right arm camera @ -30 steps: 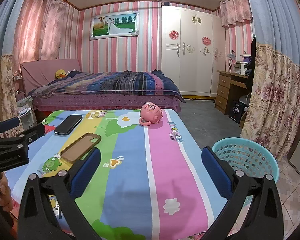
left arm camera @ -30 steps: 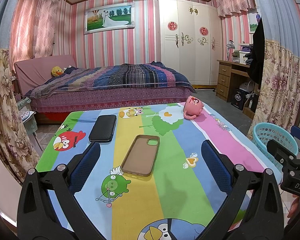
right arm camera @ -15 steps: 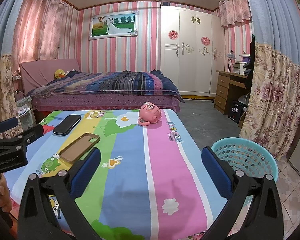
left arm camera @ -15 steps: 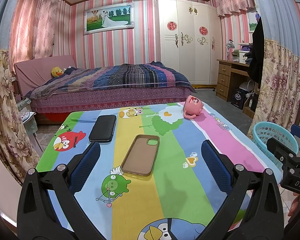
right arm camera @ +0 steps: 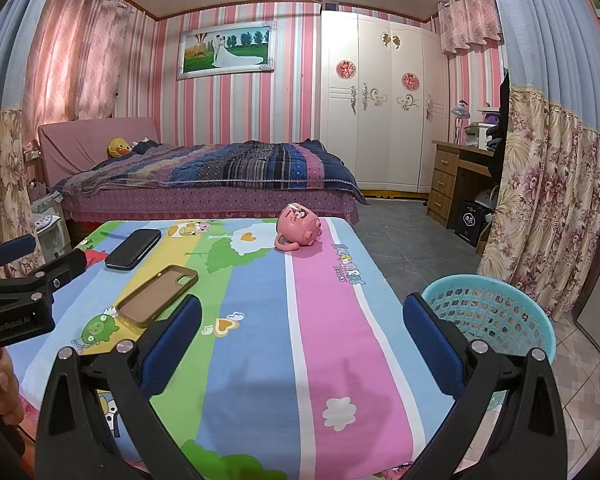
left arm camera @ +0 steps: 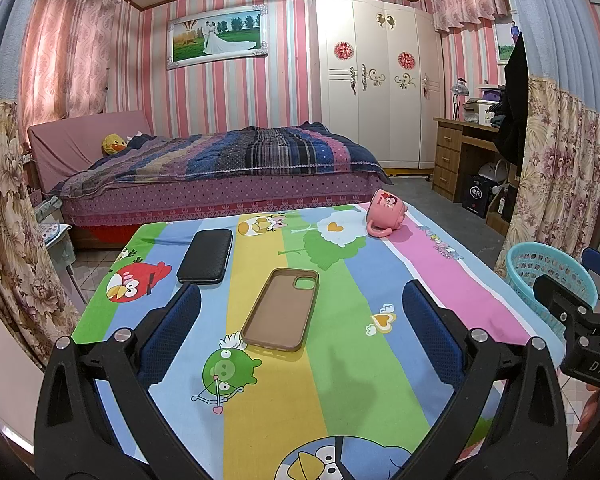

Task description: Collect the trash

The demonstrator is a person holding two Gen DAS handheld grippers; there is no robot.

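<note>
A brown phone case [left arm camera: 282, 309] [right arm camera: 158, 295] lies open side up on the cartoon tablecloth [left arm camera: 340, 360] [right arm camera: 260, 360]. Beyond it rests a black wallet [left arm camera: 206, 256] [right arm camera: 133, 248]. A pink mug [left arm camera: 386, 213] [right arm camera: 298, 229] lies tipped on its side at the far edge. A teal basket [left arm camera: 540, 276] [right arm camera: 488, 316] stands on the floor right of the table. My left gripper [left arm camera: 300, 320] is open above the near edge, the phone case just ahead between its fingers. My right gripper [right arm camera: 302, 332] is open over the pink stripe, holding nothing.
A bed [left arm camera: 220, 168] stands beyond the table, with a white wardrobe [left arm camera: 376, 88] and a wooden desk [left arm camera: 460, 152] to the right. Flowered curtains [right arm camera: 548, 208] hang on both sides. A hand [right arm camera: 4, 384] grips the left tool.
The right gripper has drifted slightly, so the table items sit a little further left in its view. The left gripper holds almost still.
</note>
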